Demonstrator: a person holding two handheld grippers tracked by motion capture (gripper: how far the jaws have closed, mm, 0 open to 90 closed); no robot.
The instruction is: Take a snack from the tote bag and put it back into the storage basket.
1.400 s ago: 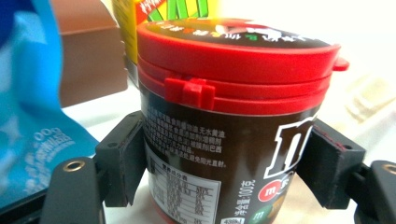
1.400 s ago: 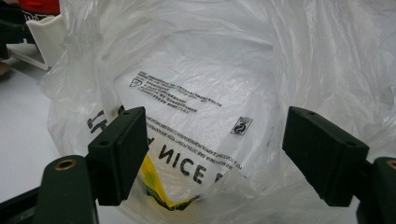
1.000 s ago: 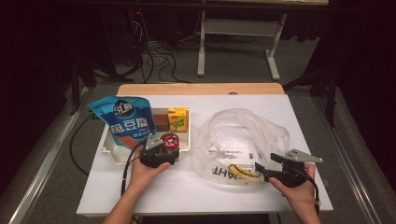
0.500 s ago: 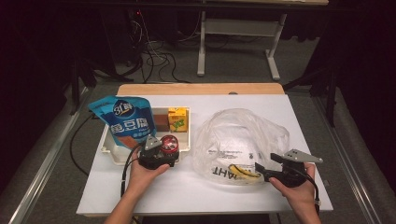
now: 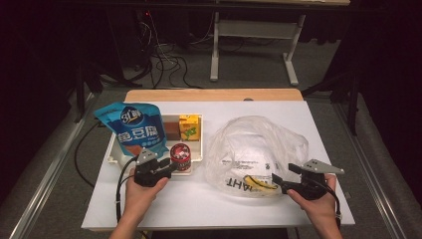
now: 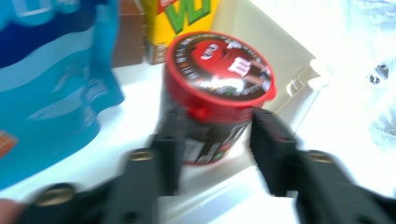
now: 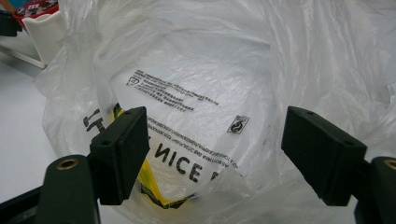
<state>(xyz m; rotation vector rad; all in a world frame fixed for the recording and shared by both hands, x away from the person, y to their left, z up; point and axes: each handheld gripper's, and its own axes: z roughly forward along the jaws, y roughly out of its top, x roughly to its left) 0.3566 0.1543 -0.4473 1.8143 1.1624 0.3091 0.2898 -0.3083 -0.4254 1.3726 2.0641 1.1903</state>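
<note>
Clearly the work in hand is the small red-lidded candy tub (image 6: 217,93), which stands at the front right corner of the white tray (image 5: 199,154), left of centre in the high view, just beside a yellow juice carton (image 5: 189,126) and a blue snack pouch (image 5: 134,130). In the left gripper view, the left gripper (image 6: 212,144) has its jaws on either side of the tub's dark body just under the lid; they have just been closing and look pressed on it. The tub looks light and rigid, a stiff cylinder with a smooth label that could slip, so gripping the body below the lid's rim, where the lip stops it sliding down, seems the sound hold; squeezing the lid itself might pop it. At the lower right of the high view, the right gripper (image 7: 215,154) stands with its jaws wide at the mouth of the thin, floppy plastic bag (image 5: 259,149), holding nothing.
</note>
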